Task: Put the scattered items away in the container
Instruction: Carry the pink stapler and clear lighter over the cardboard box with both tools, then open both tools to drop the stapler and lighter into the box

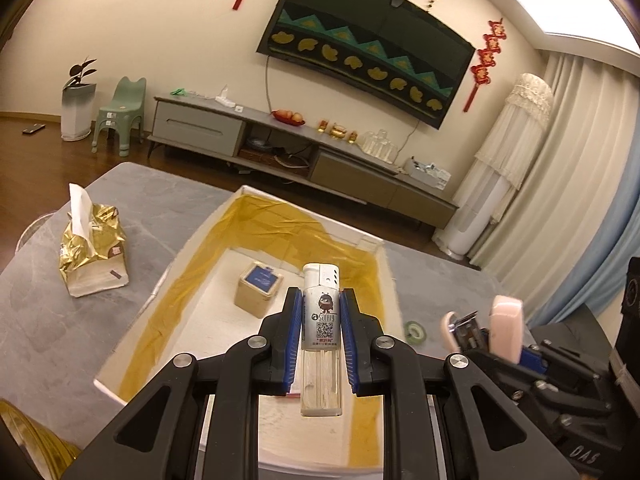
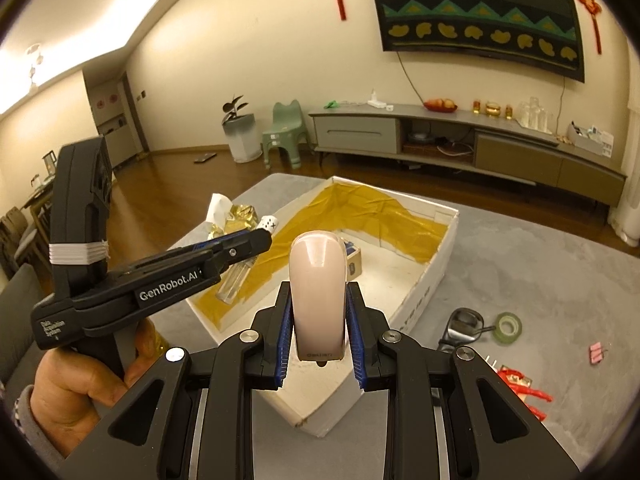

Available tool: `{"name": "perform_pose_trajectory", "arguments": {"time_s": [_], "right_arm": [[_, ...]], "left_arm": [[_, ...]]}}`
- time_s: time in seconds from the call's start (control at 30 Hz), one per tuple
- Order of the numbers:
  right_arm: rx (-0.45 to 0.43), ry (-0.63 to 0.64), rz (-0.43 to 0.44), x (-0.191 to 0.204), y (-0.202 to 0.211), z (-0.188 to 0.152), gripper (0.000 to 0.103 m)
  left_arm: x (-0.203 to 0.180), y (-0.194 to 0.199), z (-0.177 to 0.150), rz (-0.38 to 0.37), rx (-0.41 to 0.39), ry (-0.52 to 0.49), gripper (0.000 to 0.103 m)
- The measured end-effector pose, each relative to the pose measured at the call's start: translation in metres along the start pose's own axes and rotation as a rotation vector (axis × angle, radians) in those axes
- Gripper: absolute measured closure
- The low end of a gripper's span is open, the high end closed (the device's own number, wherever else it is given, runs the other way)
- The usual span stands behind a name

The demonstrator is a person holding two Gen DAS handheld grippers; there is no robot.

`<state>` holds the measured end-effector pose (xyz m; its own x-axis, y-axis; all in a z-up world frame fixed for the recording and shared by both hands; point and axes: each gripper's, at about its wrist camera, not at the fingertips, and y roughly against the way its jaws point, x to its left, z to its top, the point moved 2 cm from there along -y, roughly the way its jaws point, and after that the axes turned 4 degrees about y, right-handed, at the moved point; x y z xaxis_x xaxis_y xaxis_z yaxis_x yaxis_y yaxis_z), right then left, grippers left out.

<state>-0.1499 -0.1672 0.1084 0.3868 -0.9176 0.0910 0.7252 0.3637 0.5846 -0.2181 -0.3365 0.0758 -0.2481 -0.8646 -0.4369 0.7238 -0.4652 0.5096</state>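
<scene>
Only right view shows tape roll (image 2: 508, 328), clip (image 2: 597, 353) outside box (image 2: 424, 280)

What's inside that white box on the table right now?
The white box has yellow tape along its floor and holds one small beige cube box. The lighter and gripper fingers hide its near end.

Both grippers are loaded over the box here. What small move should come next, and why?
Probably open the left gripper: its lighter hangs over the white box, clear of the small cube inside. The right gripper and its pink stapler can follow.
</scene>
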Motion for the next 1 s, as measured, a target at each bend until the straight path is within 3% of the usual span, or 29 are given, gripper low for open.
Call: {"name": "perform_pose_trajectory", "arguments": {"time_s": [0.63,1.0], "right_arm": [[0.149,-0.027,0.024,-0.027,-0.060,0.027,0.077],[0.241,-0.039,-0.018,-0.045,-0.109,0.044,0.077]], "left_arm": [[0.031,-0.027,0.011,0.054,0.048,0.038,0.083],[0.056,-0.031,0.018,0.090,0.054,0.089,0.083]]}}
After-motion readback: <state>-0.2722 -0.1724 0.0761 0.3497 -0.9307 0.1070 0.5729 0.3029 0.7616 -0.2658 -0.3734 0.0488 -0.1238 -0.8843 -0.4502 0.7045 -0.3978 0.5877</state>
